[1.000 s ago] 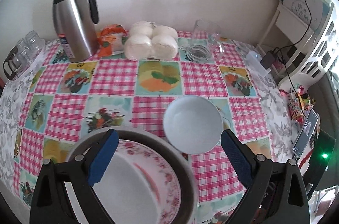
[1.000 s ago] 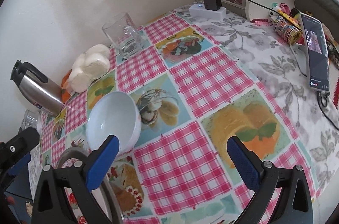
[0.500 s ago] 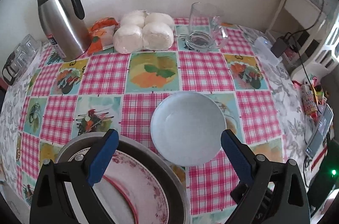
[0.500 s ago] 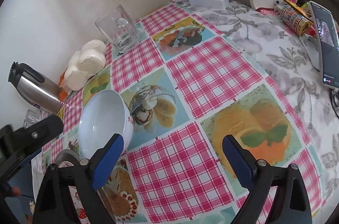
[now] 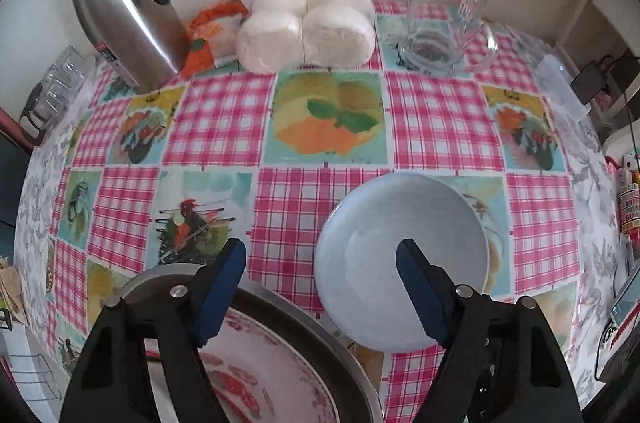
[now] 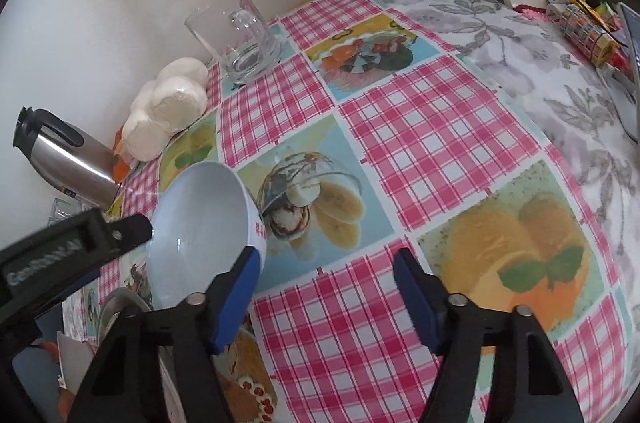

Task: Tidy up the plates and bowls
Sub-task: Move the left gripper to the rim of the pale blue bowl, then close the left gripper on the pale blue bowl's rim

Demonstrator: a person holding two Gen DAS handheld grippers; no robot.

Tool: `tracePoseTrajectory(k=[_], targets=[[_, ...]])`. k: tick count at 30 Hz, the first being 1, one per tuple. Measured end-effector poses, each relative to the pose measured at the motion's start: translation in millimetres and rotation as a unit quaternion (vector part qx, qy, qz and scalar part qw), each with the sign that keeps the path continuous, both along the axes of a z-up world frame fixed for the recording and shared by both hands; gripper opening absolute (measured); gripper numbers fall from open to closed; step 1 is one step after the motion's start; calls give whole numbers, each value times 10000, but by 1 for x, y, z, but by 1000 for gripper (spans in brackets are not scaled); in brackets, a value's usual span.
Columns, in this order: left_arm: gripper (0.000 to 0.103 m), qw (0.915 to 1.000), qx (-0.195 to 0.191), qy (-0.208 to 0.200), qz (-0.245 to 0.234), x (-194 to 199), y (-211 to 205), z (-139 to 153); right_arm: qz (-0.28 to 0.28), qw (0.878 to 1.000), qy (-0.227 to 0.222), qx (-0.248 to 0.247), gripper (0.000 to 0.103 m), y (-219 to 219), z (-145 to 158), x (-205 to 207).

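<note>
Left gripper [image 5: 320, 283] and right gripper [image 6: 324, 287] (seemingly empty) have just been closing.

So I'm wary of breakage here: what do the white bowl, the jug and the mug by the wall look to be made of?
White bowl: probably glazed ceramic, being opaque with a soft gloss.
Jug: brushed stainless steel body with streaky reflections; its black handle and lid look plastic.
Mug: clear glass, since the tablecloth shows through it.

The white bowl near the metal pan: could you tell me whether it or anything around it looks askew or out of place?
Nothing stands out. The white bowl sits upright and empty on the tablecloth, beside the metal pan holding a floral plate. No spills or damage show.
</note>
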State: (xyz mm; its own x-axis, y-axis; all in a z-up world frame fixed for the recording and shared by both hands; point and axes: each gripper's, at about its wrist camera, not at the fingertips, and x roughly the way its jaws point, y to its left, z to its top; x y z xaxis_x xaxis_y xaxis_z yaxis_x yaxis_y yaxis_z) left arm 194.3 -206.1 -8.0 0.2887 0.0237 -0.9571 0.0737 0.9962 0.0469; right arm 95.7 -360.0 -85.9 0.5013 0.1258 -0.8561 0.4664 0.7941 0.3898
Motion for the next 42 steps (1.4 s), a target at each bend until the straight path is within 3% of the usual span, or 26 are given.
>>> tracePoseTrajectory(k=[2, 5, 23, 26, 31, 37, 42], targets=[[78, 9999, 115, 51, -15, 3, -2, -7, 29, 10000, 43, -1, 61, 2, -3, 4], [68, 9997, 89, 202, 51, 7, -1, -15, 6, 10000, 57, 35, 59, 1, -5, 7], [67, 9987, 110, 407, 290, 13, 0, -28, 56, 9990, -433, 136, 59, -8, 25, 8], [55, 9983, 110, 446, 363, 14, 2, -30, 136, 9992, -326, 209, 59, -2, 15, 11], [43, 9975, 29, 569, 412, 17, 3, -35, 237, 9985, -198, 452, 47, 4, -3, 15], [32, 9965, -132, 741, 369, 20, -1, -47, 439, 9976, -191, 494, 38, 19, -12, 22], [30, 9967, -165, 745, 276, 19, -8, -49, 508, 9965, -148, 644, 34, 25, -21, 27]])
